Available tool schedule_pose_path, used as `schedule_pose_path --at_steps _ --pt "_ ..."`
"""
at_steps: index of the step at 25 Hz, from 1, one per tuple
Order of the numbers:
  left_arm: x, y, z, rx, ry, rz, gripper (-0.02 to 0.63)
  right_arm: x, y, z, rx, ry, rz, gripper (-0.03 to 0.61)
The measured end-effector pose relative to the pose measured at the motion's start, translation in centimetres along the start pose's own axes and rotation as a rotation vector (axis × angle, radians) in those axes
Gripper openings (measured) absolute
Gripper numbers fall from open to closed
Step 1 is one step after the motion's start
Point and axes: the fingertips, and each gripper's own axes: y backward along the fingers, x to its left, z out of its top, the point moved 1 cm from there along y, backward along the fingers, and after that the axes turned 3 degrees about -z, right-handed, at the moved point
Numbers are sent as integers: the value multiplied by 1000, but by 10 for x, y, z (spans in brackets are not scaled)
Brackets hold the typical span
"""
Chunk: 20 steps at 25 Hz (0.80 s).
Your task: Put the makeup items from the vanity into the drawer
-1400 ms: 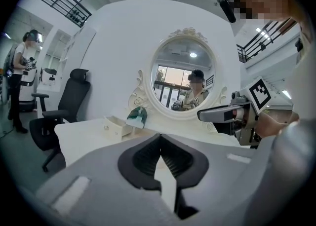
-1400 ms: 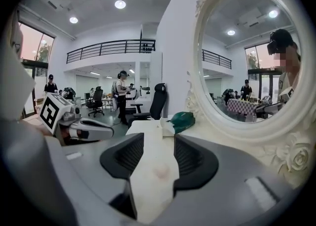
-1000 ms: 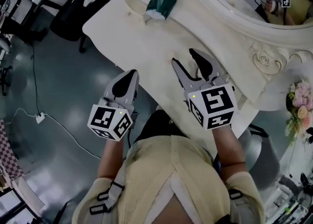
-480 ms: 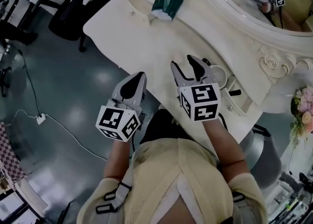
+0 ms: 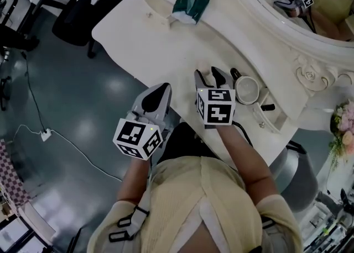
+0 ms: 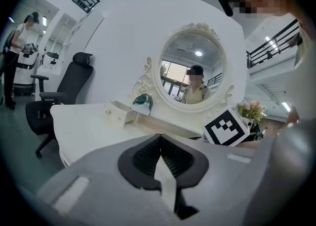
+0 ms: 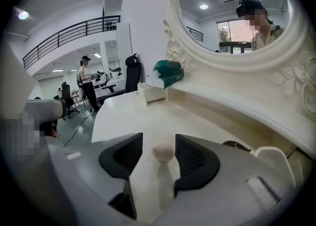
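Observation:
On the white vanity (image 5: 144, 42), a round white jar (image 5: 247, 89) lies to the right of my right gripper (image 5: 208, 73), with thin dark makeup items (image 5: 234, 73) (image 5: 267, 106) beside it. In the right gripper view a small round pale knob (image 7: 162, 151) sits between the jaws of the right gripper (image 7: 159, 146). The jaws stand close on either side of it, with a thin gap on the left. My left gripper (image 5: 156, 93) hangs at the table's front edge. In its own view the left gripper (image 6: 160, 156) is shut on nothing.
A green tissue pack (image 5: 191, 0) and a small drawer box (image 5: 157, 8) sit at the back of the vanity under the round mirror (image 5: 287, 3). Flowers (image 5: 344, 130) stand at the right. A black office chair (image 5: 83, 9) and a floor cable (image 5: 61, 136) are to the left.
My right gripper has moved left towards the table's front edge, and its jaws have narrowed from wide open. The left gripper has drifted slightly right and stays shut.

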Motion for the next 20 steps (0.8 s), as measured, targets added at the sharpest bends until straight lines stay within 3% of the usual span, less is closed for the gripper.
schedule_pose_path --at_steps 7,15,20 --pt "0 -11 1 8 0 -13 0 -5 -14 -8 15 -95 -76 209" --pt "1 -18 0 27 0 -19 0 -9 -21 -14 40 -111 -103 209" --pt "-1 -21 2 18 1 -29 0 -7 -23 -17 62 -82 -78 155"
